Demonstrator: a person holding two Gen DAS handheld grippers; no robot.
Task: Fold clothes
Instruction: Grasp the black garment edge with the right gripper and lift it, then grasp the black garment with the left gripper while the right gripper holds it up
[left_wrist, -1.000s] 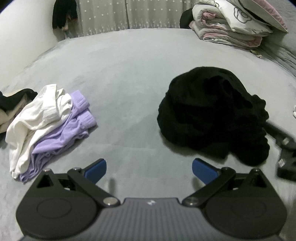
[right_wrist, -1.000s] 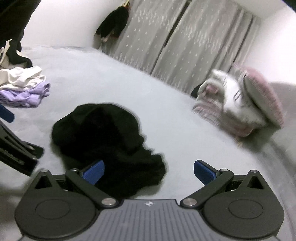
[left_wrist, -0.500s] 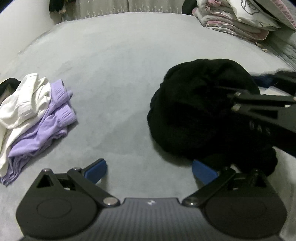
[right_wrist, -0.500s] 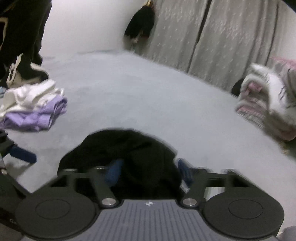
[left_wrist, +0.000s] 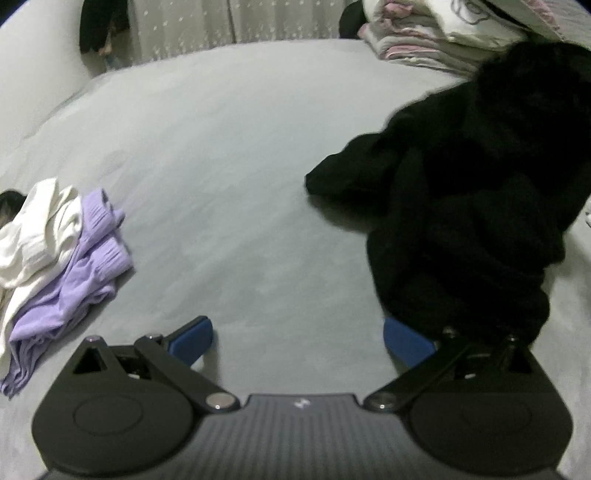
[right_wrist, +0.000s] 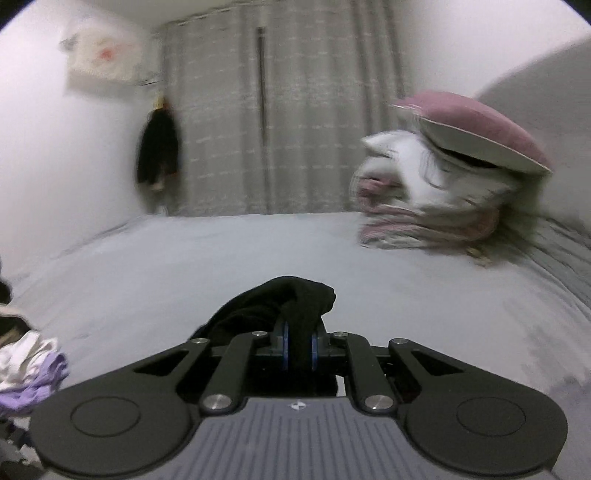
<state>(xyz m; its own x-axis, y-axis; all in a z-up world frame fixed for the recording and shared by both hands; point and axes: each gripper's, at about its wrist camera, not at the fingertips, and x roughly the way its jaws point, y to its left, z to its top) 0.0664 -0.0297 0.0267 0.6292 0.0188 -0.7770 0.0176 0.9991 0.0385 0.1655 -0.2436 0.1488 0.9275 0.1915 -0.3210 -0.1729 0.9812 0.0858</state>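
- Your right tool (right_wrist: 299, 345) is closing its jaws on a bunched fold of the black garment (left_wrist: 480, 206); the cloth sits pinched between the blue pads.
- Your left tool (left_wrist: 297, 341) stands wide open and empty, low over the bed (left_wrist: 240, 166), its right pad just beside the garment's near edge.
- The garment hangs in part from the right tool, the rest heaped on the bed to the right.
- It looks soft, limp and fairly thick; expect it to sag and twist.
- Take a second hold at an edge or hem, well apart from the first, to spread it.
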